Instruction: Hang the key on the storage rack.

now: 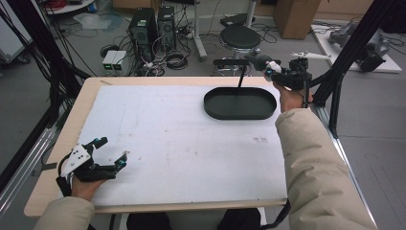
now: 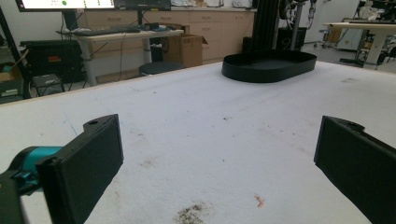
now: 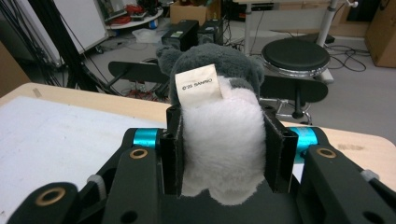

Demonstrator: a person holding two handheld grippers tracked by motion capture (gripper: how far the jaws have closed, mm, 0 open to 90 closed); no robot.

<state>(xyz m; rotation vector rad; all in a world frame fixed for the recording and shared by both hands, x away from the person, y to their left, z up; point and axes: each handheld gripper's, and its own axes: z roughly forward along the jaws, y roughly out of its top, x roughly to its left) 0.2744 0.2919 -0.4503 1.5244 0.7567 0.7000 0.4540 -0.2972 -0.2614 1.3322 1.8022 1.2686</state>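
Nearest the person, at the near left corner of the worktop [image 1: 158,143], the left gripper [image 1: 111,152] rested low over the white covering with its jaws spread wide and nothing between them; in the left gripper view the two black jaws stood well apart above a bare, lightly stained patch of that covering. Farther along, toward the far right part of the worktop, a black oval tray [image 1: 240,103] sat on the white sheet, and nothing could be seen lying in it. Beyond the tray, past the far right corner, the right gripper [image 1: 275,71] was held up in the air by an arm in a beige sleeve [image 1: 311,158]. Its jaws were clamped on a plush toy [image 3: 219,140], grey on top and white in the belly, a small paper label [image 3: 198,84] sticking up from it. The toy hung clear of the worktop, just beyond the far rim of the tray and a little to its right.
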